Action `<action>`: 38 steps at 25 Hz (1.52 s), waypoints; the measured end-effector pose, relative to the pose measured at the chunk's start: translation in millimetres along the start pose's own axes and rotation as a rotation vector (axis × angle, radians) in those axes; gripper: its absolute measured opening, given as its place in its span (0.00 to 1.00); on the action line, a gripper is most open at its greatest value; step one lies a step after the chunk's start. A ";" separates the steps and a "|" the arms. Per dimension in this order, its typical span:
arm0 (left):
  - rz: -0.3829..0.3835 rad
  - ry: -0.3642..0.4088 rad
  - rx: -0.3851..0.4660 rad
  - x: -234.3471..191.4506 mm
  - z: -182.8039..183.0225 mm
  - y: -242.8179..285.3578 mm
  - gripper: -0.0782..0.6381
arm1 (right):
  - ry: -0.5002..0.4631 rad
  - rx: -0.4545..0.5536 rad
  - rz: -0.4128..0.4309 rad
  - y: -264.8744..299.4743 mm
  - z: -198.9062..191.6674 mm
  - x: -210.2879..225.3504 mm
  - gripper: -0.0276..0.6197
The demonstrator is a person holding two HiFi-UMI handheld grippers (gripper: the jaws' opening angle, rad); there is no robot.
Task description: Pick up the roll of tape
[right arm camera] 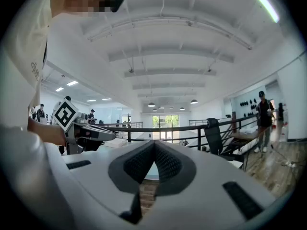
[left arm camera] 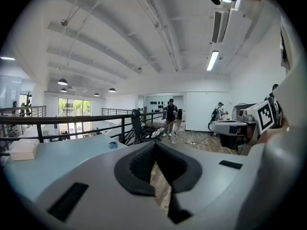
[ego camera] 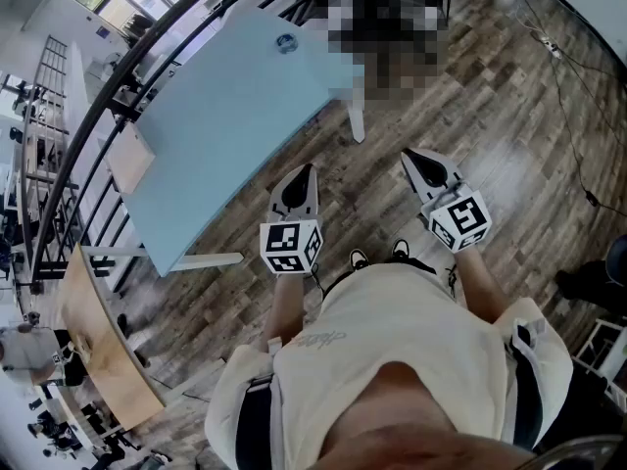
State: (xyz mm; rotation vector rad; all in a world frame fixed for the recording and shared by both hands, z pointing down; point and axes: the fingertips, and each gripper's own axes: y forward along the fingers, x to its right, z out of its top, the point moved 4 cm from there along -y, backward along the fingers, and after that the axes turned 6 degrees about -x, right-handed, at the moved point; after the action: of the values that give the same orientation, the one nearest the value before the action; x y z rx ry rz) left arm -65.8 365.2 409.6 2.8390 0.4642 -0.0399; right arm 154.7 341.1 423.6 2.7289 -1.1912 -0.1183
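While left gripper (ego camera: 307,170) and right gripper (ego camera: 409,156) hover with fingers closed, empty | roll of tape (ego camera: 285,42) far across bench (ego camera: 225,116) | risk: unopened fingers knock it off

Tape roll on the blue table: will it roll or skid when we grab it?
Tape roll seems to lie flat, hole up, so probably won't roll. Looks small, likely light; a nudge may slide it on the smooth-looking table. It sits near the far edge, so a push might drop it.
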 end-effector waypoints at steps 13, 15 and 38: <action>0.014 -0.017 0.010 8.0 5.9 6.7 0.14 | -0.003 0.024 -0.014 -7.9 3.0 14.2 0.05; 0.017 -0.015 0.014 10.5 7.2 7.7 0.14 | -0.004 0.019 -0.011 -7.4 1.6 16.8 0.05; 0.151 -0.002 -0.028 35.6 -7.6 20.4 0.32 | -0.028 -0.014 0.099 -12.9 -22.7 50.4 0.05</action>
State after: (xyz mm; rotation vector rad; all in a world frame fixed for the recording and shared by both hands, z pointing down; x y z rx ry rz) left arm -25.7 359.6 419.6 2.8369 0.2471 -0.0067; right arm 201.3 315.4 443.2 2.6586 -1.3249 -0.1530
